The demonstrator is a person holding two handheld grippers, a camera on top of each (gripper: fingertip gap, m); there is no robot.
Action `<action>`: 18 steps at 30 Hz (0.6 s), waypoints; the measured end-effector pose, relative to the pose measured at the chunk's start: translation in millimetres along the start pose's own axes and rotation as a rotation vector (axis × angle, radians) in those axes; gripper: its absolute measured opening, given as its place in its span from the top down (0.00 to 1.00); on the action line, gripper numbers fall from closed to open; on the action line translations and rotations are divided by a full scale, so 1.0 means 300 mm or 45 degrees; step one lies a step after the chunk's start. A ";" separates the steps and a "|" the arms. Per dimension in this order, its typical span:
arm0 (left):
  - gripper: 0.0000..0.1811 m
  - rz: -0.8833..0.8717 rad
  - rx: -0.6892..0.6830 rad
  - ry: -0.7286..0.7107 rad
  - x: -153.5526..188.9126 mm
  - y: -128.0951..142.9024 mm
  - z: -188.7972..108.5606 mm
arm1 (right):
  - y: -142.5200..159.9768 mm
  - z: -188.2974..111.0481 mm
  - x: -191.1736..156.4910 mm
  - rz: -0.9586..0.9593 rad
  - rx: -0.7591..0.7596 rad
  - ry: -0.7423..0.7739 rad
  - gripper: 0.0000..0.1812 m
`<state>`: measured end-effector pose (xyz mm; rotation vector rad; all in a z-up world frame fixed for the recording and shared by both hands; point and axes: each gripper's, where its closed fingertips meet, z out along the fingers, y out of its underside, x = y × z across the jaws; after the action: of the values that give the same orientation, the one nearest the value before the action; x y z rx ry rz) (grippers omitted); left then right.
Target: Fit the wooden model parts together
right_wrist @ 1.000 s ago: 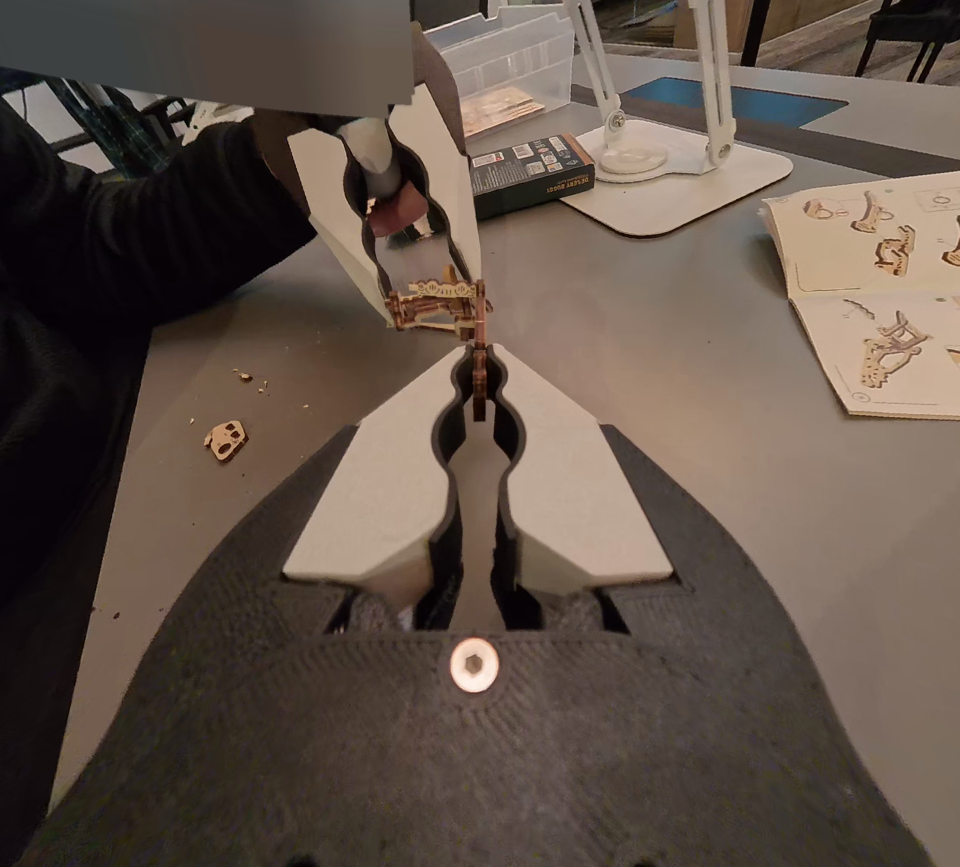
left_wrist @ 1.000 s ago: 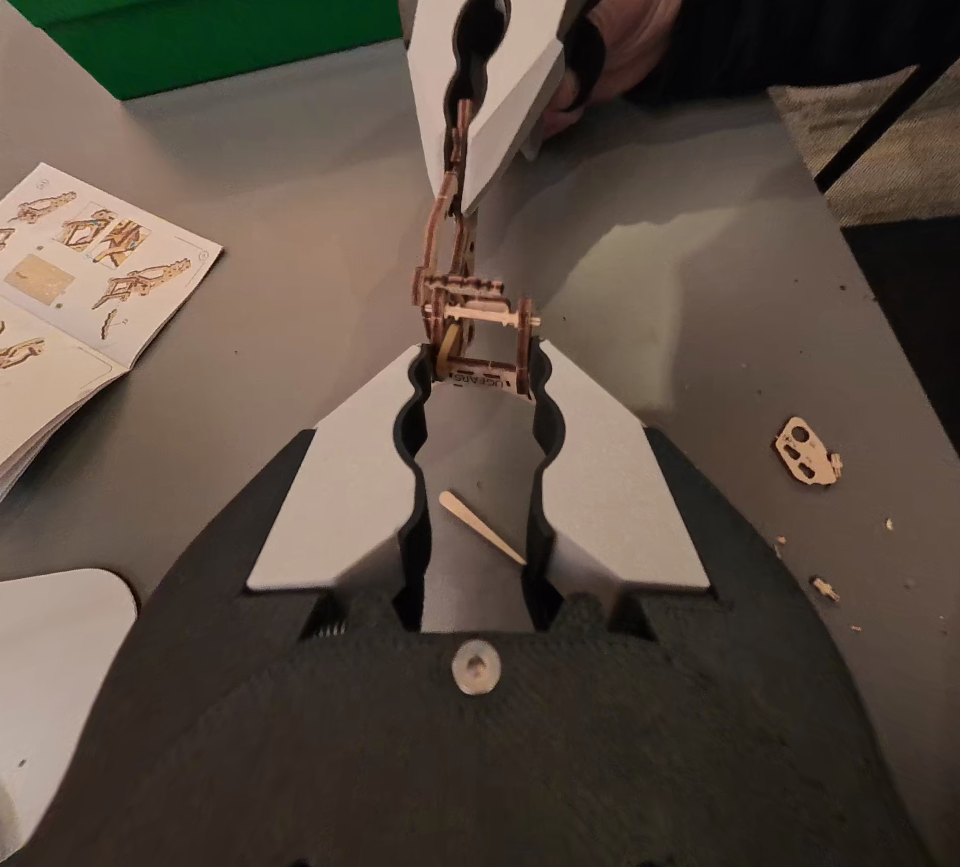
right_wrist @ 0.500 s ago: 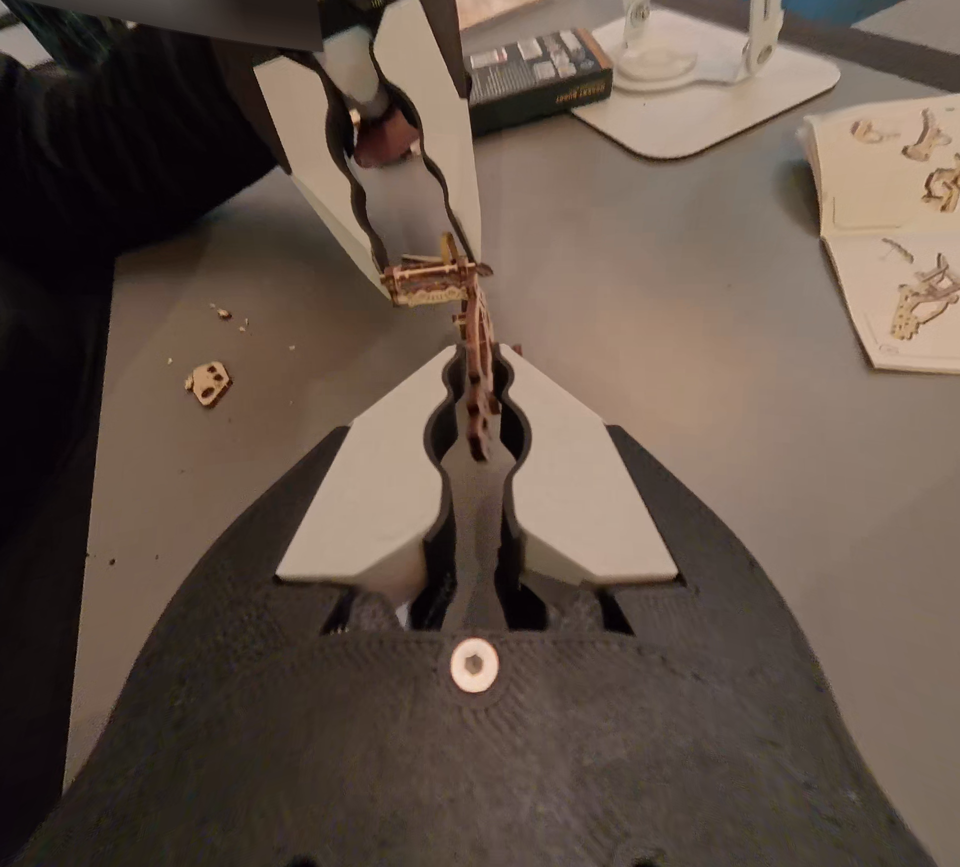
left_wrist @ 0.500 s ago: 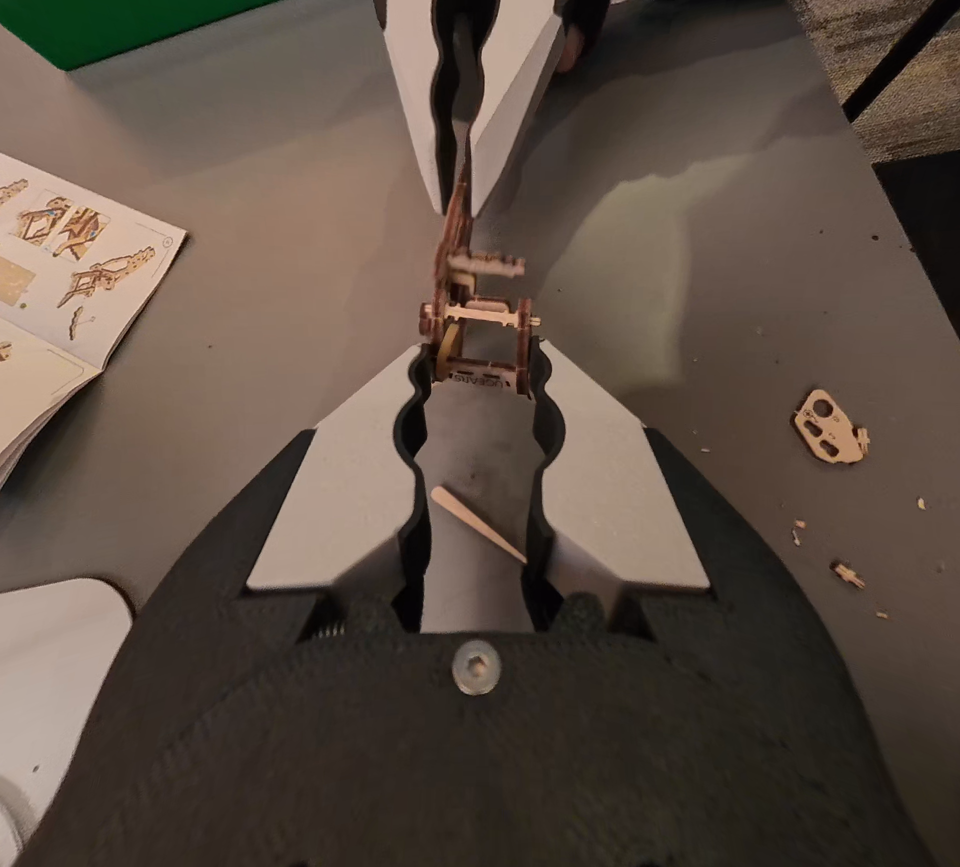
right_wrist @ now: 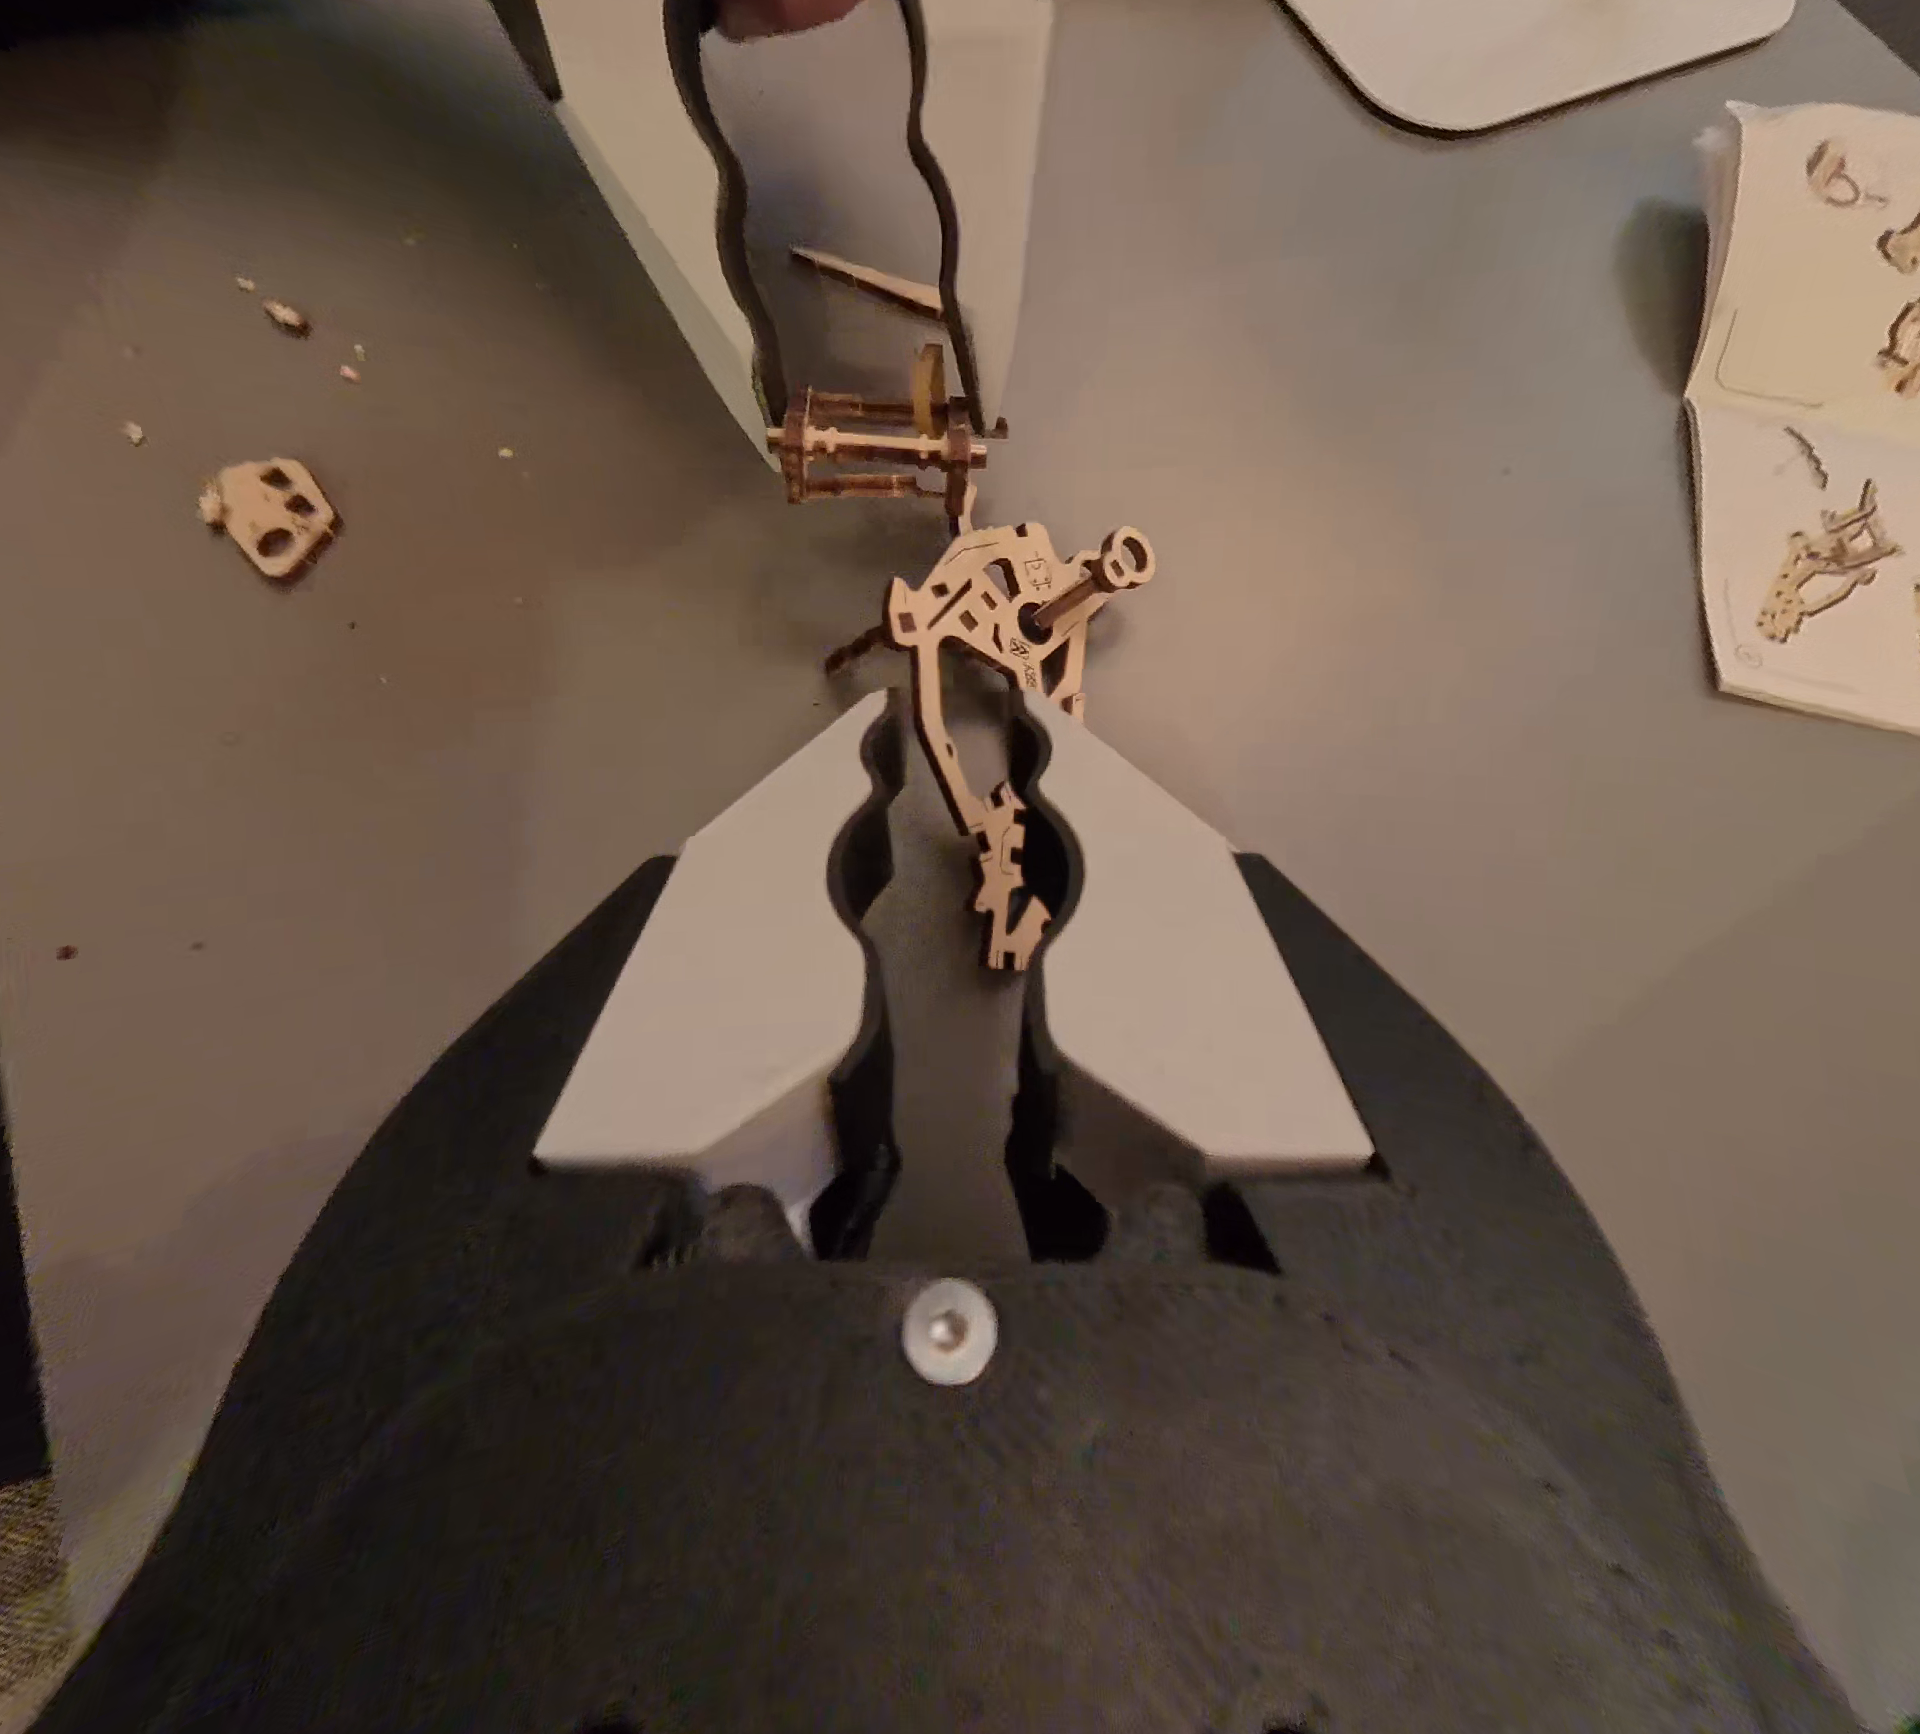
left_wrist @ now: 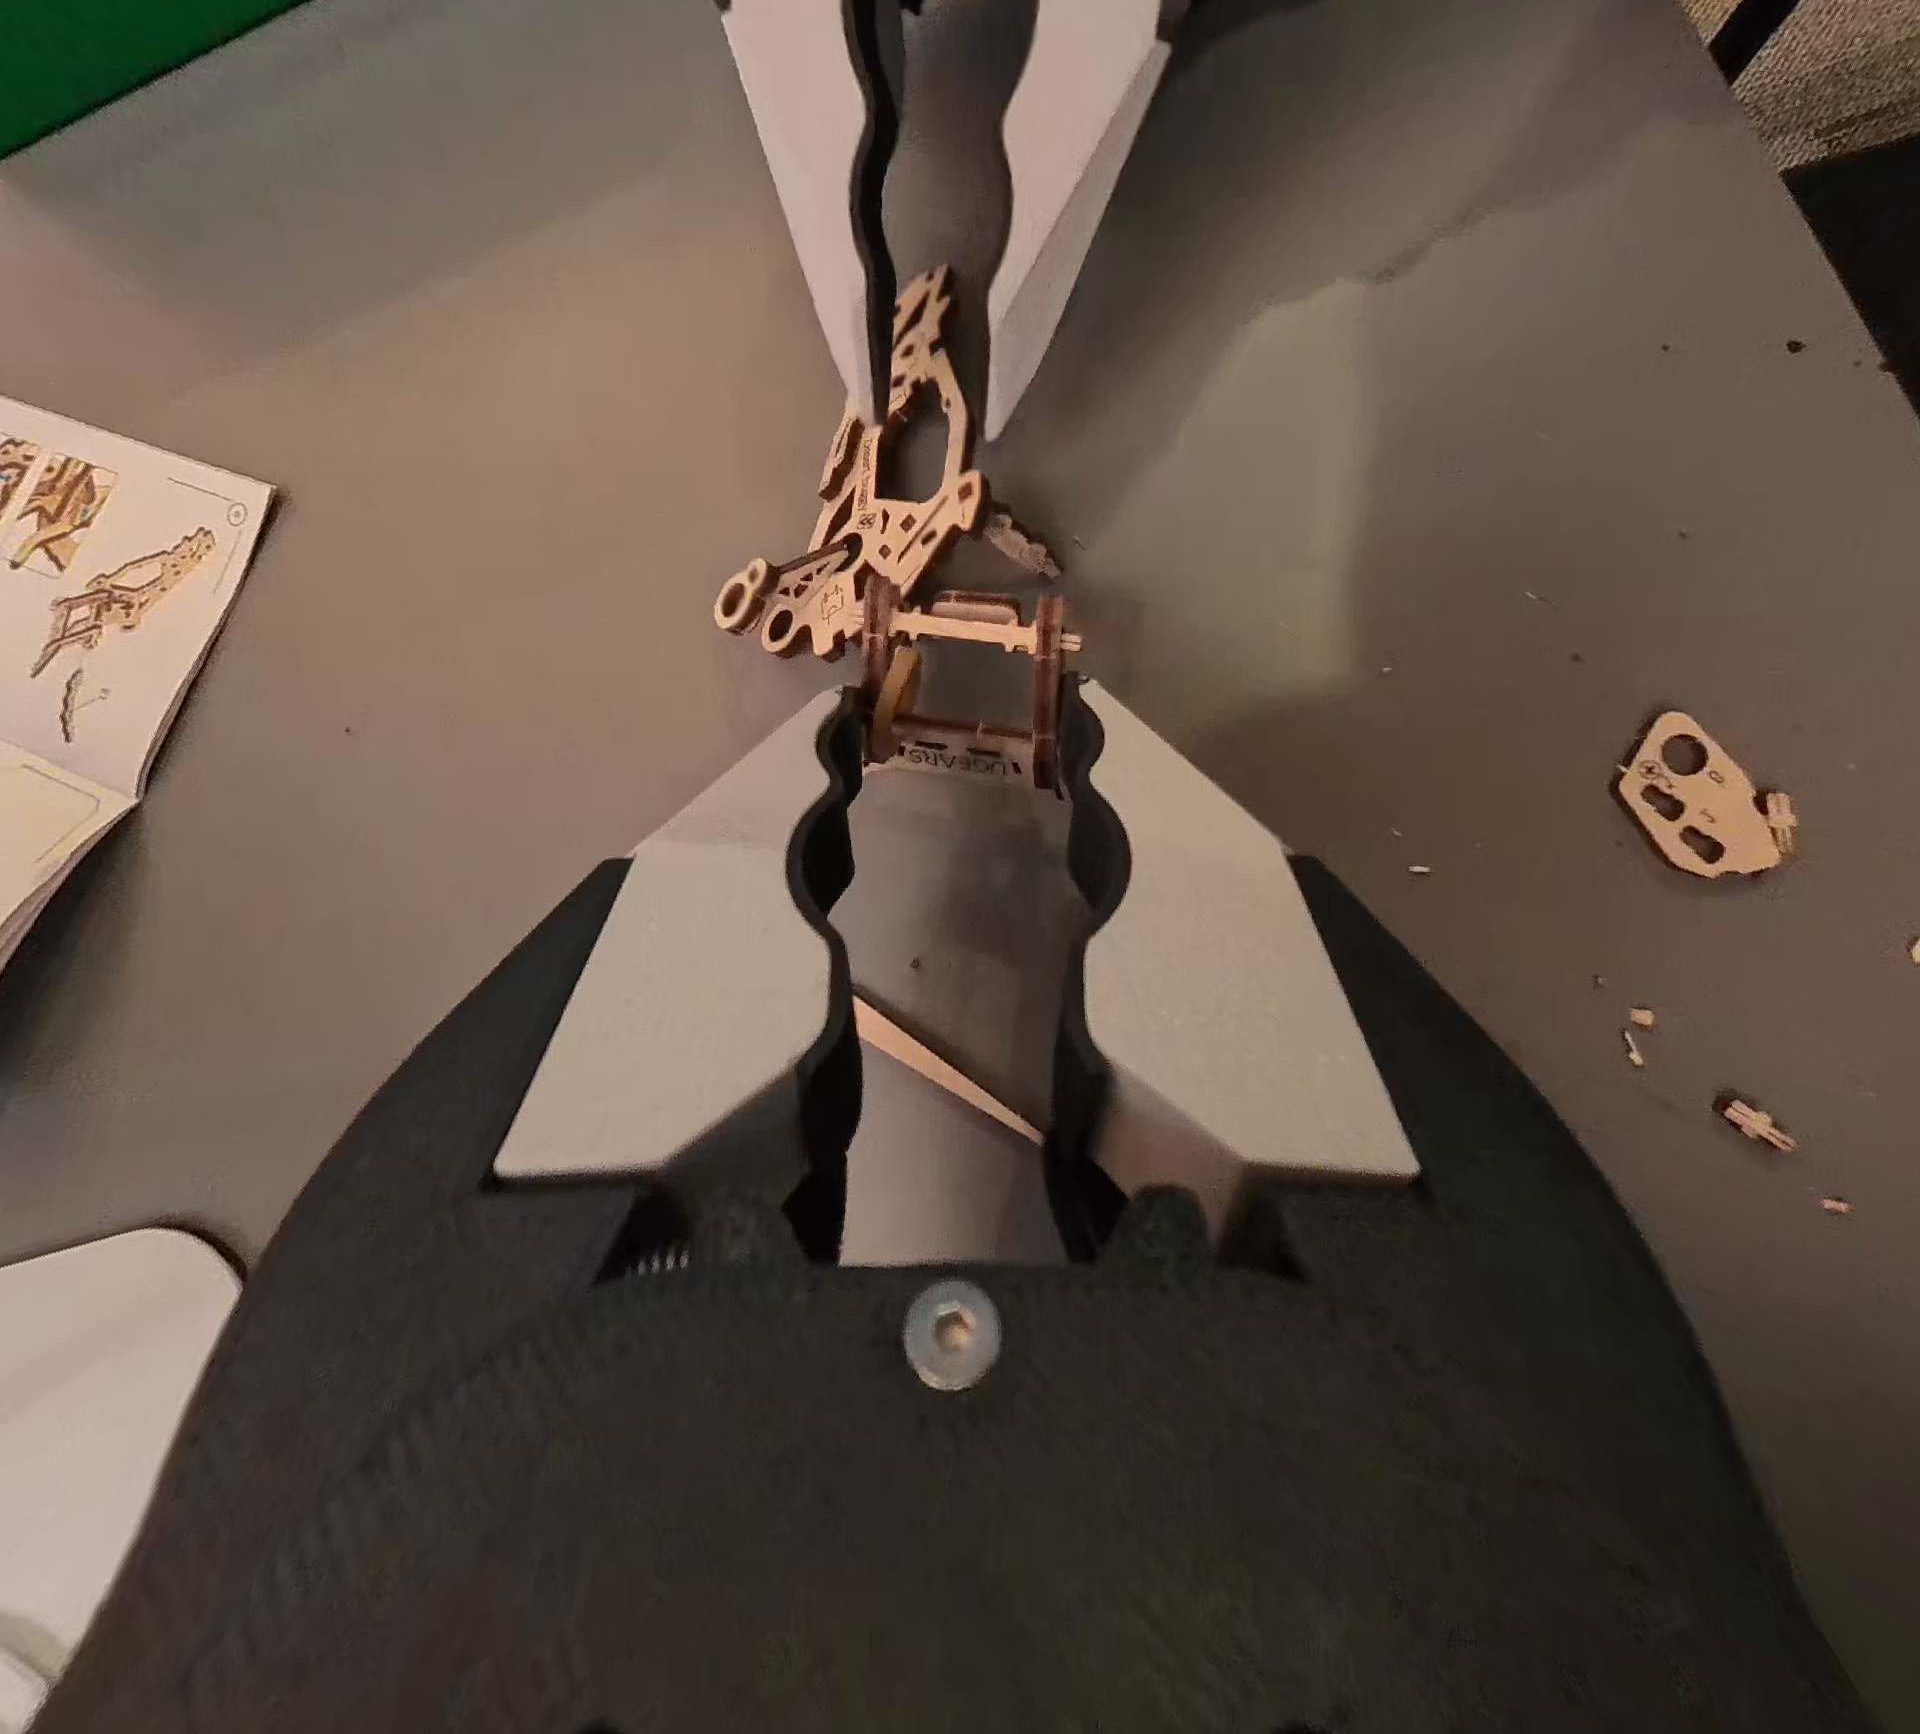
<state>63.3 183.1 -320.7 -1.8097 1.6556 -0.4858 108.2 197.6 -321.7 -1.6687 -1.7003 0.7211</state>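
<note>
1. Gripping the small wooden frame (left_wrist: 961,692) at its tips, your left tool (left_wrist: 961,728) stays partly closed above the counter (left_wrist: 468,282).
2. Your right tool (right_wrist: 956,718) is open; the flat wooden piece (right_wrist: 987,697) sits loosely between its fingers, just beside the frame.

On the grey table (left_wrist: 436,250), the left gripper (left_wrist: 961,713) and the right gripper (right_wrist: 961,697) faced each other tip to tip, the small wooden axle frame (left_wrist: 961,682) between the left one's fingertips and the flat cut-out wooden frame piece (right_wrist: 987,718) between the right one's. In the left wrist view the open paper instruction booklet (left_wrist: 94,624) lay to the left, the small flat wooden plate with holes (left_wrist: 1704,806) and wood crumbs (left_wrist: 1745,1123) to the right. A thin wooden stick (left_wrist: 951,1076) lay on the table under the left gripper.
</note>
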 end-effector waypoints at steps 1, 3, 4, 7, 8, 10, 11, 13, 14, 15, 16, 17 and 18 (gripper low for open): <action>0.80 0.014 -0.011 0.003 0.005 0.004 0.004 | 0.008 0.010 -0.001 -0.046 -0.044 0.024 0.91; 0.80 0.039 -0.018 0.010 0.019 0.003 0.012 | 0.024 0.029 -0.005 -0.131 -0.115 0.061 0.93; 0.81 0.055 -0.021 0.013 0.026 0.001 0.015 | 0.029 0.037 -0.007 -0.156 -0.134 0.070 0.94; 0.81 0.091 -0.018 0.008 0.039 -0.004 0.020 | 0.023 0.044 -0.005 -0.183 -0.119 0.102 0.98; 0.80 0.113 -0.030 -0.021 0.034 0.002 0.023 | 0.018 0.041 -0.002 -0.188 -0.105 0.112 0.99; 0.80 0.146 -0.026 -0.048 0.035 0.006 0.026 | 0.007 0.034 -0.002 -0.171 -0.069 0.102 0.99; 0.81 0.166 -0.029 -0.069 0.034 0.006 0.028 | 0.000 0.029 -0.001 -0.162 -0.044 0.095 0.99; 0.80 0.217 -0.020 -0.114 0.034 0.000 0.031 | -0.011 0.021 -0.005 -0.157 -0.006 0.067 0.99; 0.81 0.235 -0.008 -0.120 0.041 -0.006 0.031 | -0.014 0.018 -0.008 -0.153 0.006 0.049 0.99; 0.81 0.262 -0.008 -0.151 0.039 -0.007 0.032 | -0.017 0.015 -0.010 -0.144 0.019 0.025 0.99; 0.81 0.299 -0.013 -0.192 0.033 -0.006 0.031 | -0.021 0.012 -0.012 -0.134 0.036 0.001 0.99; 0.80 0.337 -0.010 -0.220 0.033 -0.008 0.029 | -0.027 0.008 -0.014 -0.132 0.054 -0.021 0.99; 0.80 0.368 -0.008 -0.264 0.027 -0.013 0.025 | -0.035 0.003 -0.018 -0.138 0.072 -0.043 0.99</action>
<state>72.1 176.8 -324.8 -1.5327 1.7347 -0.1604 100.8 191.7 -314.7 -1.5211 -1.7630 0.7425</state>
